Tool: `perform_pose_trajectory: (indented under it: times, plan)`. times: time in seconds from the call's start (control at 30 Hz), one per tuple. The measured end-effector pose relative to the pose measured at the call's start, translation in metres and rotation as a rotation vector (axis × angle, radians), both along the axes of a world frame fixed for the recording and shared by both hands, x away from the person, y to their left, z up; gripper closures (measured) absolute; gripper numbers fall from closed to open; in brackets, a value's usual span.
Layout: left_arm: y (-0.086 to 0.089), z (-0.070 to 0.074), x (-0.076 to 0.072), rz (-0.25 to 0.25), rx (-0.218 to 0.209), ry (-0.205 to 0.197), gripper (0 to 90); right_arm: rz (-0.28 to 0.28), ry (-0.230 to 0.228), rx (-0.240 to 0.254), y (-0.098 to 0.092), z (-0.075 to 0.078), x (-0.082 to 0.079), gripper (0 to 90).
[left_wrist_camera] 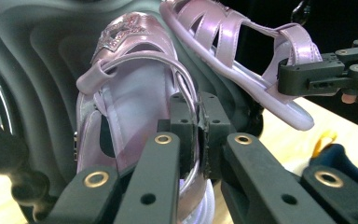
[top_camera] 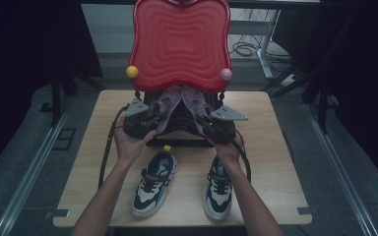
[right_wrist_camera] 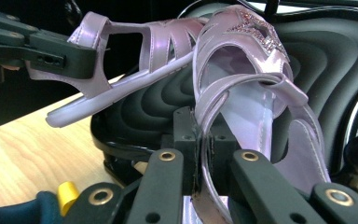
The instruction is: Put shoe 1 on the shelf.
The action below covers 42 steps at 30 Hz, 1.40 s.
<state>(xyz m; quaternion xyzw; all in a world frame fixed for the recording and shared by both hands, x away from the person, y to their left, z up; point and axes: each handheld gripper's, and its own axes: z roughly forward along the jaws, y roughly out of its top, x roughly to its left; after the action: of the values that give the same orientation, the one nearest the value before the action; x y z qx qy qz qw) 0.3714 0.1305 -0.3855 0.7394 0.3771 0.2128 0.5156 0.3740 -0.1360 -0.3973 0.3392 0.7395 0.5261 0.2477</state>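
Two shiny lilac sandals hang over a black ribbed case (top_camera: 174,135). My left gripper (top_camera: 150,120) is shut on the side strap of the left sandal (top_camera: 166,104). In the left gripper view its pads (left_wrist_camera: 186,135) pinch that strap, and the sandal (left_wrist_camera: 135,93) shows a glittery star on its toe. My right gripper (top_camera: 209,125) is shut on a strap of the right sandal (top_camera: 195,105). The right gripper view has the strap between that gripper's fingertips (right_wrist_camera: 186,140), with the sandal (right_wrist_camera: 256,93) rising to the right. Each gripper view also shows the other sandal (left_wrist_camera: 242,51) (right_wrist_camera: 135,60) held farther off.
The case's red wavy lid (top_camera: 179,42) stands upright behind, with a yellow ball (top_camera: 132,72) and a pink ball (top_camera: 226,74) at its lower corners. Two navy-and-white sneakers (top_camera: 153,182) (top_camera: 219,187) lie on the wooden table (top_camera: 270,147) near its front edge.
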Motion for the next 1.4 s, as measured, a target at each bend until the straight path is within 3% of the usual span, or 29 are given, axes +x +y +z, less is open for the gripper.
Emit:
perform_pose_trajectory:
  times: [0.4, 1.07, 1.4]
  plan:
    - [0.001, -0.001, 0.011, 0.043, -0.002, -0.026, 86.2, -0.051, -0.025, -0.017, 0.011, 0.002, 0.012, 85.1]
    - [-0.013, -0.011, 0.031, 0.083, 0.041, -0.105, 85.8, -0.142, -0.053, -0.041, 0.023, -0.008, 0.035, 84.9]
    - [-0.015, -0.017, 0.030, 0.078, 0.043, -0.103, 85.7, -0.158, -0.055, -0.054, 0.029, -0.011, 0.040, 84.8]
